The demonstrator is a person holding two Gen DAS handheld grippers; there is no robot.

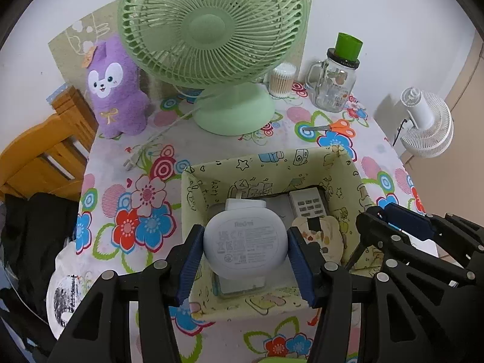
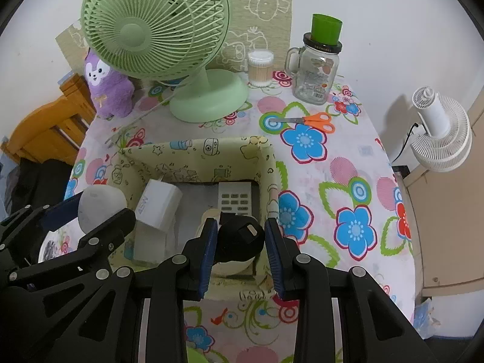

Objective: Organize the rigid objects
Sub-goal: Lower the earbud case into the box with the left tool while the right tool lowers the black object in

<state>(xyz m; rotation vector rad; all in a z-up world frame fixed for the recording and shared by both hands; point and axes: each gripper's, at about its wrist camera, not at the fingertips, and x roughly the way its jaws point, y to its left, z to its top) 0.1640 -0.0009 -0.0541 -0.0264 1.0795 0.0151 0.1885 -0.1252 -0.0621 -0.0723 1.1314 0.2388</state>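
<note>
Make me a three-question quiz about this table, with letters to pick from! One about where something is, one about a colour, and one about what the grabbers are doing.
1. Where are the scissors?
A. inside the box
B. on the tablecloth in front of the glass jar
C. under the purple plush toy

2. What colour is the big fan on the table?
A. green
B. red
C. black

3. What is the left gripper doing?
A. hanging empty and wide open
B. holding the scissors
C. holding a white round case over the box

Answers:
1. B: the scissors lie flat on the tablecloth, just in front of the glass jar and outside the box.
2. A: its cage and base are pale green.
3. C: its jaws press both sides of the white round case, above the box.
</note>
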